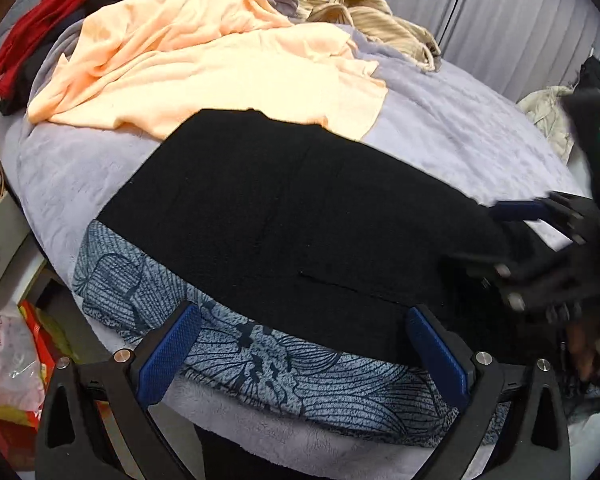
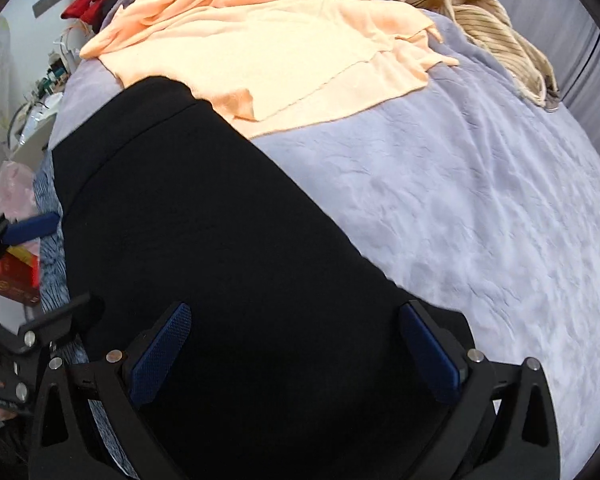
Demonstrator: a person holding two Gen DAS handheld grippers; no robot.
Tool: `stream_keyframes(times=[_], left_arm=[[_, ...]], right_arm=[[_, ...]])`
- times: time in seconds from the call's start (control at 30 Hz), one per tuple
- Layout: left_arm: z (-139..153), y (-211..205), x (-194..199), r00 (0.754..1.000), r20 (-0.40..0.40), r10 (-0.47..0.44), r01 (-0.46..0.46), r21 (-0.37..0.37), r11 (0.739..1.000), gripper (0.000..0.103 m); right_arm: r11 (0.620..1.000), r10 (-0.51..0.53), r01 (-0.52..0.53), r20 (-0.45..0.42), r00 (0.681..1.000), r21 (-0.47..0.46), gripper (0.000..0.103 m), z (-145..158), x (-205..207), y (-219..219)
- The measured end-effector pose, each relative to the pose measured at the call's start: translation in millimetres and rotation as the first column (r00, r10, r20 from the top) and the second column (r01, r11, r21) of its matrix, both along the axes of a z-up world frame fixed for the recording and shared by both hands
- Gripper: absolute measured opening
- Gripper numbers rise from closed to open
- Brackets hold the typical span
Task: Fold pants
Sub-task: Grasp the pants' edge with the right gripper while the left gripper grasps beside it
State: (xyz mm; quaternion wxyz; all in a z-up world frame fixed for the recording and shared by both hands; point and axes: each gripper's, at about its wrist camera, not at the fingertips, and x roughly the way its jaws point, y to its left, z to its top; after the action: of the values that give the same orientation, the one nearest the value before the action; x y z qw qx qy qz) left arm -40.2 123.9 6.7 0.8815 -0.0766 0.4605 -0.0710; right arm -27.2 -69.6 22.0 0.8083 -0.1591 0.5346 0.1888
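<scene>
Black pants [image 1: 284,216] lie flat and folded on the lavender bed cover; in the right wrist view the pants [image 2: 228,248] fill the centre. They partly cover a blue-grey patterned garment [image 1: 260,356]. My left gripper [image 1: 300,320] is open and empty, just above the near edge of the pants. My right gripper [image 2: 296,316] is open and empty over the black fabric. The right gripper also shows blurred at the right edge of the left wrist view [image 1: 540,240].
An orange garment [image 1: 204,64] lies behind the pants, touching their far edge. A tan striped garment [image 1: 372,20] and red cloth [image 1: 40,24] lie at the back. The lavender cover [image 2: 480,200] stretches to the right. Bags and boxes [image 1: 16,360] stand beside the bed.
</scene>
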Motion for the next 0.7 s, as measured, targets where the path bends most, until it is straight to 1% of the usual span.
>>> stream_keyframes(times=[0.1, 0.17, 0.23, 0.27, 0.33, 0.4, 0.43, 0.47, 0.5, 0.53, 0.57, 0.6, 0.63, 0.67, 0.7], left_arm=[[7, 14, -2, 1.000, 0.004, 0.018, -0.018, -0.014, 1.000, 0.103], [6, 28, 0, 0.999, -0.021, 0.030, -0.032, -0.066, 0.997, 0.103], [3, 36, 3, 0.999, -0.036, 0.009, -0.013, -0.130, 0.991, 0.103], [2, 37, 3, 0.999, -0.037, -0.003, -0.002, -0.134, 0.991, 0.103], [1, 36, 3, 0.999, -0.039, -0.035, 0.030, -0.117, 0.993, 0.103], [0, 33, 3, 0.997, -0.044, -0.059, 0.054, -0.096, 0.994, 0.103], [0, 32, 4, 0.996, -0.050, -0.069, 0.065, -0.086, 0.994, 0.103], [3, 35, 2, 0.996, -0.052, -0.077, 0.072, -0.084, 0.994, 0.103], [8, 38, 1, 0.996, -0.045, -0.083, 0.079, -0.086, 0.993, 0.103], [12, 40, 5, 0.996, -0.034, -0.087, 0.084, -0.089, 0.992, 0.103], [16, 47, 5, 0.996, -0.012, -0.087, 0.085, -0.096, 0.992, 0.103], [23, 56, 6, 0.996, 0.021, -0.082, 0.084, -0.109, 0.991, 0.103], [27, 63, 9, 0.996, 0.044, -0.084, 0.089, -0.124, 0.988, 0.103], [28, 71, 14, 0.995, 0.048, -0.090, 0.095, -0.132, 0.987, 0.103], [28, 78, 22, 0.994, 0.039, -0.103, 0.107, -0.134, 0.985, 0.103]], right_arm=[[0.996, 0.055, -0.051, -0.057, 0.997, 0.074, 0.103, 1, 24, 10], [0.988, 0.122, -0.109, -0.123, 0.985, 0.111, 0.103, -6, 41, 24], [0.975, 0.191, -0.169, -0.160, 0.968, 0.143, 0.103, -13, 57, 40], [0.966, 0.223, -0.193, -0.178, 0.958, 0.172, 0.103, -16, 64, 47], [0.946, 0.267, -0.215, -0.210, 0.940, 0.242, 0.103, -24, 80, 57], [0.933, 0.298, -0.229, -0.239, 0.924, 0.278, 0.102, -33, 87, 62], [0.928, 0.311, -0.237, -0.250, 0.917, 0.287, 0.098, -37, 85, 63], [0.918, 0.346, -0.269, -0.254, 0.903, 0.293, 0.087, -33, 80, 67], [0.905, 0.384, -0.312, -0.244, 0.890, 0.289, 0.082, -27, 76, 71], [0.892, 0.428, -0.369, -0.218, 0.877, 0.262, 0.074, -19, 65, 72], [0.881, 0.453, -0.404, -0.191, 0.871, 0.246, 0.062, -10, 57, 73], [0.874, 0.466, -0.424, -0.162, 0.870, 0.238, 0.055, -4, 52, 70], [0.875, 0.462, -0.423, -0.146, 0.875, 0.235, 0.044, -1, 52, 67], [0.878, 0.454, -0.416, -0.136, 0.881, 0.238, 0.038, 2, 52, 64], [0.876, 0.455, -0.420, -0.116, 0.883, 0.237, 0.036, 6, 49, 62]])
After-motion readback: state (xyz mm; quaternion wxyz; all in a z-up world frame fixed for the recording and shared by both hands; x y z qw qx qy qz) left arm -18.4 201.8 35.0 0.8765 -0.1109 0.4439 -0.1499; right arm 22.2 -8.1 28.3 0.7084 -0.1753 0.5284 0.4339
